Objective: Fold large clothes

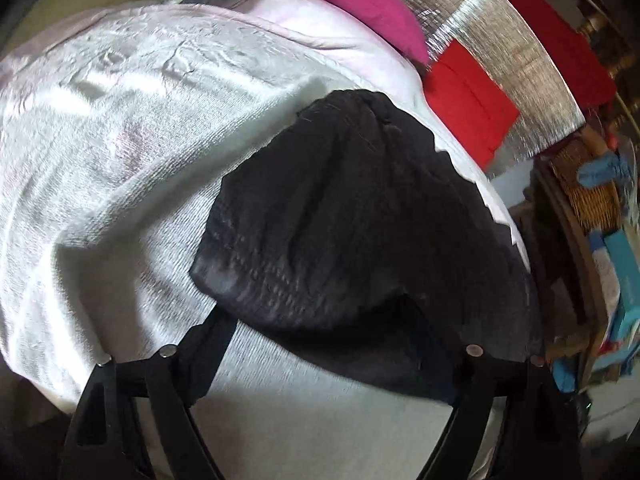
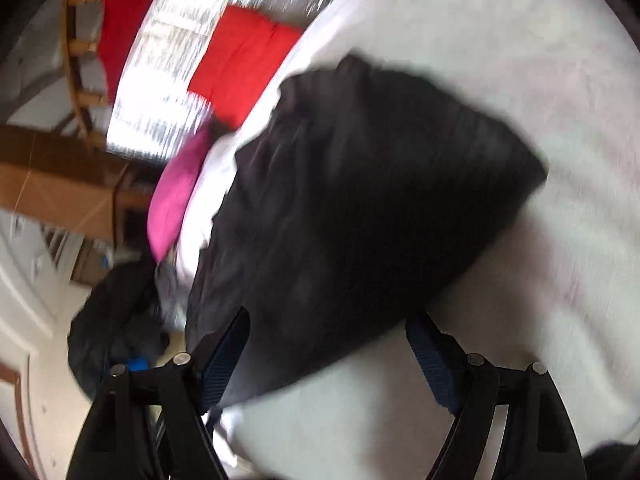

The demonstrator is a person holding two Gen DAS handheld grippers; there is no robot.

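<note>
white towelling cloth (image 1: 120, 184) covers the bed-like surface and fills most of both views, its weave faintly ribbed and creased towards the far edge; in the right wrist view the same cloth (image 2: 520, 60) spreads pale and blurred. on it lies the black garment (image 1: 360, 220), folded into a compact bundle with a rounded far end and a straighter near edge, resting flat on the white cloth close to the surface's edge. the right wrist view shows the garment (image 2: 360, 208) from the other side, smeared by motion.

beyond the surface's edge a silvery quilted sheet (image 1: 500, 40) lies with a red cloth (image 1: 468, 108) on it, and a magenta cushion (image 1: 360, 4) sits at the rim of the white cloth. a wicker basket (image 1: 588, 196) and blue boxes stand off to the side in the left wrist view. a dark heap of clothing (image 2: 112, 320) shows low in the right wrist view, too blurred to tell more.

left gripper (image 1: 332, 336) has its jaws spread wide, one finger clear over the white cloth, the other at the garment's near edge; the pads do not press on the fabric, so it is released. right gripper (image 2: 332, 344) also stands wide apart, its blue-padded fingers (image 2: 428, 356) either side of the bundle's near corner with nothing pinched between them.
</note>
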